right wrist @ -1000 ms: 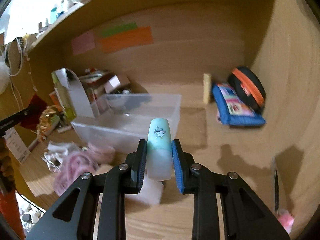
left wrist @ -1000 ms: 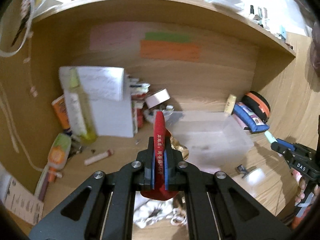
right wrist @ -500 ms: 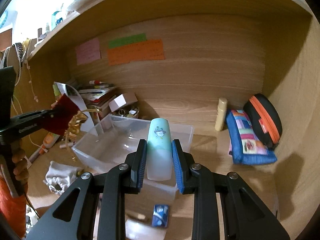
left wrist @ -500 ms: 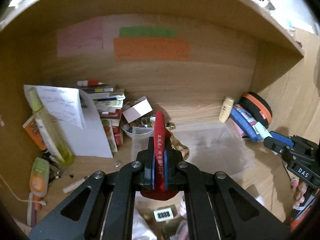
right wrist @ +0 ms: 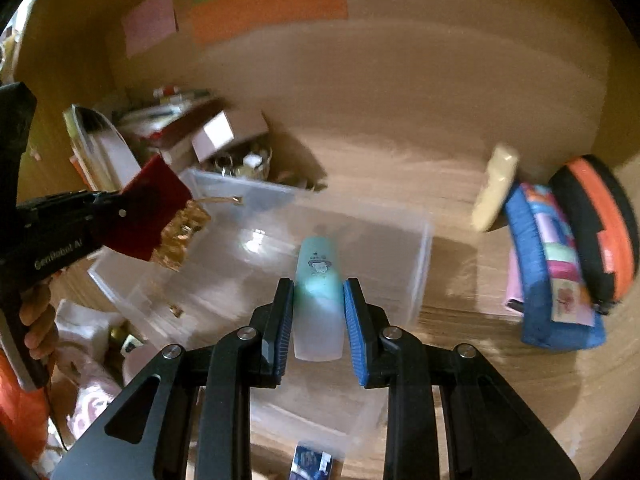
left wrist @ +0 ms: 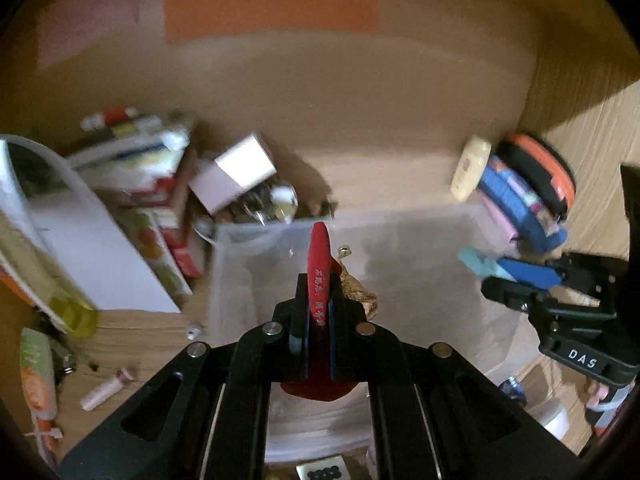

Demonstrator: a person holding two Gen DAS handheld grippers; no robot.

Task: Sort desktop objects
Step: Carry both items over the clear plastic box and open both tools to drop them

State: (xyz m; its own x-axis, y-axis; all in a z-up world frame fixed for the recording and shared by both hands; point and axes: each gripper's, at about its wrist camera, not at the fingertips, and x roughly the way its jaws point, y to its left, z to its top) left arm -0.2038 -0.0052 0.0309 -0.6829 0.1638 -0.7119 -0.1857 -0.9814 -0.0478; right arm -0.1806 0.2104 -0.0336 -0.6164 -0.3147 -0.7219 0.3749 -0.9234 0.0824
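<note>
Both carried things hang over the clear plastic bin [right wrist: 416,248], which sits on the wooden surface [right wrist: 480,320] and serves as the landmark. The left gripper [left wrist: 318,312] is clamped on a flat red pouch [left wrist: 319,256] with a gold tassel [left wrist: 358,294], above the bin's left half. The right gripper [right wrist: 318,312] pinches a pale green tube [right wrist: 318,280] above the bin's middle. To do this well, I judge each should drop low inside the walls before letting go, one at a time, so the grippers do not collide. Left of the bin lean stacked books [left wrist: 132,168] and a white box [left wrist: 240,168]; right of it lie a blue pencil case [right wrist: 552,280] and a black-and-orange case [right wrist: 596,224], clear of the drop.
</note>
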